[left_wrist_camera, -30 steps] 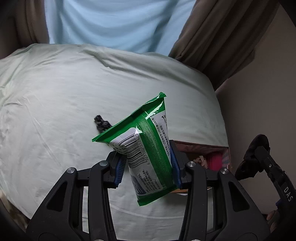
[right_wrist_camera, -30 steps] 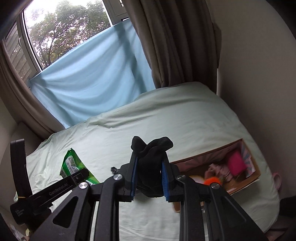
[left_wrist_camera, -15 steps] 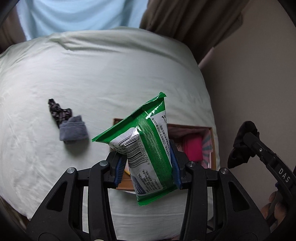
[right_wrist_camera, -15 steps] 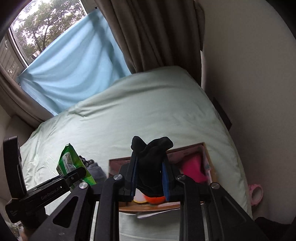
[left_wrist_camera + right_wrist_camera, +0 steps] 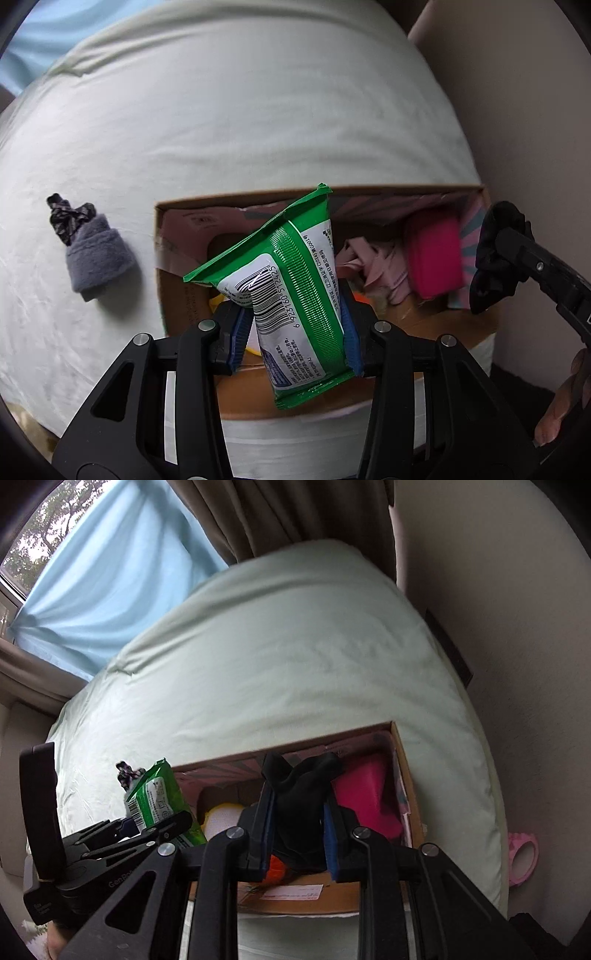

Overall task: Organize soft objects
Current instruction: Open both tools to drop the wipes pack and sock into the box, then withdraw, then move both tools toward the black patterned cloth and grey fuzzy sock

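Two grippers hover over the cardboard box [image 5: 184, 295], likely ready to drop: the left gripper [image 5: 295, 332] clamps a green wipes pack [image 5: 295, 288], the right gripper [image 5: 295, 834] a black sock [image 5: 299, 812]. A grey sock [image 5: 96, 254] lies at left on the bed [image 5: 240, 129].

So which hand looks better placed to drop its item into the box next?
Probably right: the right gripper holds its black sock above the cardboard box; the left gripper holds its green packet over the near edge.
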The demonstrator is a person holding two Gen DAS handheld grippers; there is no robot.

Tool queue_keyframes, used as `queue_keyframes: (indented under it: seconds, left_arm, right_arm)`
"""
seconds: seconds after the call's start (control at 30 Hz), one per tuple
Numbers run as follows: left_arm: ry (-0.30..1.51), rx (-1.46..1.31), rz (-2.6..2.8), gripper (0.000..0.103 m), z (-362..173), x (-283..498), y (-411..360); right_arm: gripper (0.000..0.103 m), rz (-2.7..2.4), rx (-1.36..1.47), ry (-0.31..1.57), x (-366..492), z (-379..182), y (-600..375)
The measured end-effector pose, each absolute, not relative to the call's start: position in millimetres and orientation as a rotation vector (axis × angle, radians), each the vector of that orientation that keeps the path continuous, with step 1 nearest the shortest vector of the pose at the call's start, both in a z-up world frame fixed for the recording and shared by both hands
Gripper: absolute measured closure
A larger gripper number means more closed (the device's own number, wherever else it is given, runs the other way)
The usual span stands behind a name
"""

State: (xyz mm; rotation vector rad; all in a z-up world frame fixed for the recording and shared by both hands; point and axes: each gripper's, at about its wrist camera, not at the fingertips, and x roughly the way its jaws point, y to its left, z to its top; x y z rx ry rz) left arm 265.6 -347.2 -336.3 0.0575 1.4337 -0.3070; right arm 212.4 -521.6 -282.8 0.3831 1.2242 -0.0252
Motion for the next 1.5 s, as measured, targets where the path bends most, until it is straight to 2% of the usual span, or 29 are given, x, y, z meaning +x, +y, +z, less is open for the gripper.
queue_keyframes:
  seconds: [0.13, 0.27, 0.3, 0.33, 0.37, 0.4, 0.43, 0.47, 0.7, 0.93, 1.23, 1.5]
  left_arm:
    - [1.471, 0.120, -0.316, 0.064, -357, 270, -352]
    - [1.477, 0.129, -0.357, 0.062, -355, 273, -355]
    - [1.470, 0.137, -0.378, 0.060, -352, 273, -357]
    - [1.464, 0.149, -0.392, 0.045, -349, 273, -358]
    - [1.462, 0.172, -0.393, 0.010, -346, 272, -359]
    - [1.455, 0.189, -0.381, 0.000, -344, 270, -358]
    - [1.444, 0.192, -0.367, 0.000, -342, 269, -354]
    - [1.449, 0.178, -0.361, 0.000, -342, 267, -350]
    - [1.439, 0.132, -0.340, 0.001, -333, 254, -327]
    - [1.376, 0.101, -0.342, 0.000, -297, 241, -311]
    - [1.246, 0.045, -0.325, 0.000, -237, 210, -269]
    - [1.133, -0.005, -0.312, 0.000, -182, 170, -199]
  right_arm:
    - [0.082, -0.009, 0.419, 1.270, 221, -309, -521]
    - [0.082, 0.009, 0.460, 1.281, 227, -315, -518]
    - [0.081, 0.022, 0.482, 1.290, 230, -316, -518]
    - [0.078, 0.027, 0.500, 1.300, 233, -319, -519]
    - [0.062, 0.027, 0.519, 1.316, 235, -321, -520]
    - [0.029, 0.020, 0.525, 1.339, 238, -324, -522]
    - [0.011, 0.011, 0.529, 1.354, 239, -327, -524]
    - [0.000, 0.006, 0.535, 1.345, 238, -327, -527]
    - [0.000, 0.000, 0.529, 1.295, 226, -319, -529]
    - [0.000, 0.009, 0.465, 1.256, 212, -289, -514]
    - [0.000, 0.032, 0.332, 1.176, 185, -226, -485]
    - [0.000, 0.024, 0.250, 1.059, 147, -158, -430]
